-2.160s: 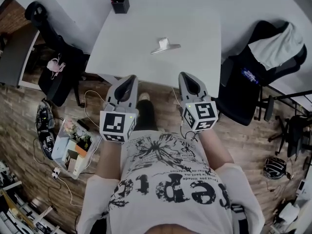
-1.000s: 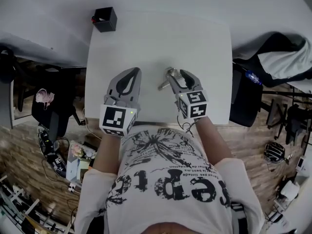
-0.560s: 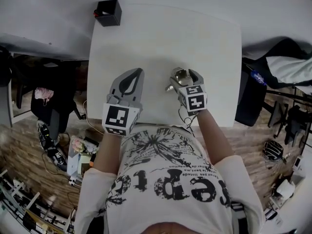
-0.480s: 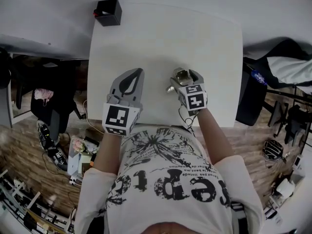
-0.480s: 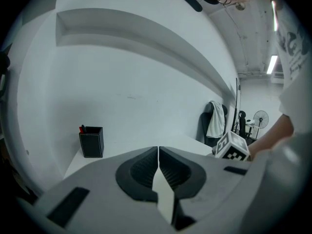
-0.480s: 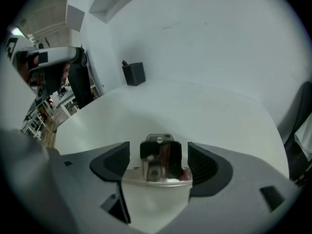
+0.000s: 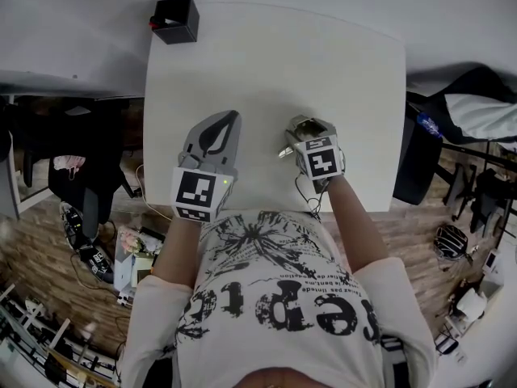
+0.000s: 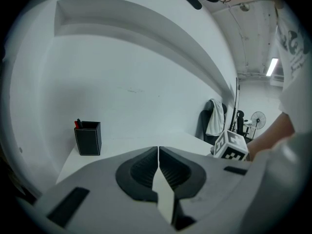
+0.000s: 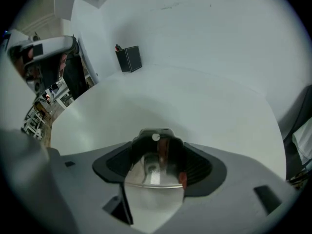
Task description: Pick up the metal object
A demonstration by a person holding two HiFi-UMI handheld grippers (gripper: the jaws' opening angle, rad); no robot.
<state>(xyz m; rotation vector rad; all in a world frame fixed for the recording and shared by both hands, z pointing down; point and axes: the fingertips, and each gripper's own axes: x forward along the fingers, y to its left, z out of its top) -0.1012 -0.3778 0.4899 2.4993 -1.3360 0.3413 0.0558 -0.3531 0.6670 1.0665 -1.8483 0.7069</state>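
Looking along the right gripper (image 9: 154,132): closing on the metal object (image 9: 155,174), with shiny curved steel filling the gap and touching both dark pads, reddish glints along 1 side. From the head view, only a glimpse of that metal object (image 7: 296,125) beneath the right gripper (image 7: 308,124), plus a short end poking out toward the left, over the near half of the white table (image 7: 266,55). Resting or lifted: impossible to tell.

Looking along the left gripper (image 8: 158,152): pressed together along 1 thin seam, nothing pinched. From overhead, the left gripper (image 7: 222,121) parked beside the other, tips over the table, apart from the object.

Shown only in the left gripper view: the marker cube (image 8: 230,148) of the other tool, and behind it a chair (image 8: 213,120) draped in pale cloth.

At the table's far left corner, 1 black pen holder (image 7: 175,18). From above, just a red speck at its rim. In the left gripper view, the same pen holder (image 8: 88,139) upright, with a red-tipped pen (image 8: 76,124) standing inside. In the right gripper view, small and distant, contents barely legible.
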